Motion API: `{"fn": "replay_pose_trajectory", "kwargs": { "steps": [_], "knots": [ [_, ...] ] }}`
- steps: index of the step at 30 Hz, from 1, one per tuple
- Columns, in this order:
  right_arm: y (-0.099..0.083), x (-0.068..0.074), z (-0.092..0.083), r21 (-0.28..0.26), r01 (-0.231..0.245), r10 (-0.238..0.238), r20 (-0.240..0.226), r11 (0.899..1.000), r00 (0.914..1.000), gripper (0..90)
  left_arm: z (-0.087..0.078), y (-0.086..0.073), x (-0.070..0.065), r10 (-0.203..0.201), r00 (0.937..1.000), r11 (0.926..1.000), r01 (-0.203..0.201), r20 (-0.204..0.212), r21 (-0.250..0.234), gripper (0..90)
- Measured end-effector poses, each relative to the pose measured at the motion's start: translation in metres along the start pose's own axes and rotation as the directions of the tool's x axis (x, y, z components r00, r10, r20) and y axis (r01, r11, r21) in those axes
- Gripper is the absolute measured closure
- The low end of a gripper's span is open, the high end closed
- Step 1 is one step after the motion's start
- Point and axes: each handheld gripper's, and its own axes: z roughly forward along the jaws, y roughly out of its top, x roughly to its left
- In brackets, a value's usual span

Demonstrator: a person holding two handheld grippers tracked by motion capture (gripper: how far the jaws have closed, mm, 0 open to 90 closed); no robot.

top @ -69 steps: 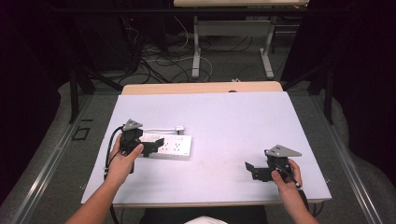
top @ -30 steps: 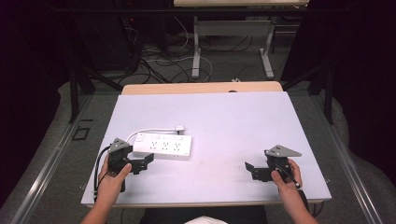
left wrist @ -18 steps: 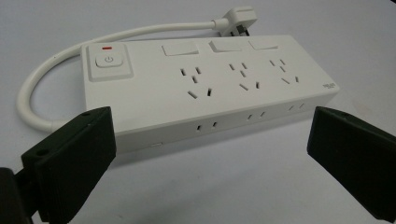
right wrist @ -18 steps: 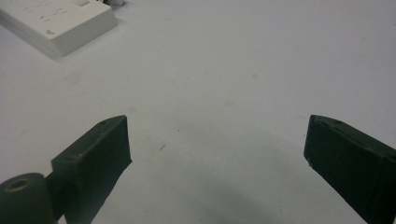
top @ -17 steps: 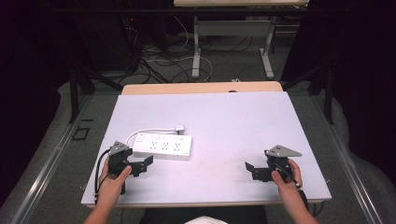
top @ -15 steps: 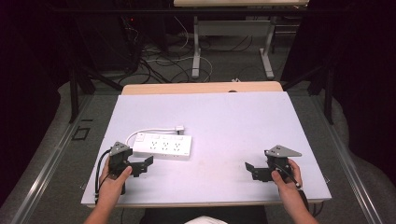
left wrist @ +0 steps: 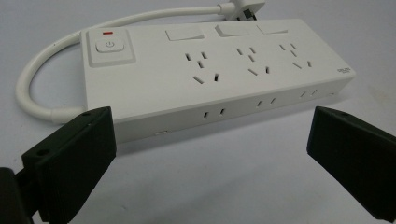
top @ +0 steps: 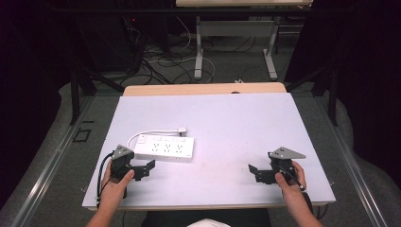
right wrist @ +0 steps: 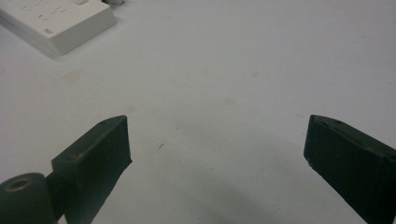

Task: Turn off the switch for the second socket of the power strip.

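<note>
White plastic power strip (left wrist: 210,70) with three outlets and a red-lit switch lies flat on the pale table (top: 246,123), left of centre and just beyond the left gripper (top: 142,169), whose black jaws stand spread wide and empty at the near edge. At the near right, well apart from it, the right gripper (top: 257,172) rests with jaws likewise spread on bare tabletop. The rigid, smooth-sided strip looks light but slippery; a grip across its narrow width, on the long side walls, seems the surest hold. Its stiff white cord (left wrist: 51,74) loops from the switch end round to a plug (top: 181,130) behind, and may drag. Beyond the table, cables (top: 156,61) sprawl across the floor beneath a desk frame (top: 198,52).
</note>
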Motion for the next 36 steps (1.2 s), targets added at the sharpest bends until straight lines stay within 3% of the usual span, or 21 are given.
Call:
{"fn": "replay_pose_trajectory", "kwargs": {
  "steps": [17,23,36],
  "knots": [
    [-0.0002,-0.0008,0.0000,0.000,0.004,-0.004,0.002,1.000,1.0000,6.6,0.0014,-0.0031,0.0032,-0.012,0.9996,0.9999,0.012,-0.024,-0.008,1.3],
    [-0.0002,-0.0008,0.0003,0.001,0.003,-0.003,0.002,1.000,1.0000,6.6,0.0005,-0.0039,0.0052,-0.039,0.9987,0.9992,0.039,-0.031,-0.010,1.5],
    [-0.0005,-0.0014,0.0003,-0.001,0.003,-0.003,0.002,1.000,1.0000,6.6,-0.0012,-0.0025,0.0069,-0.026,0.9993,0.9996,0.026,-0.028,0.006,1.5]
  ]
}}
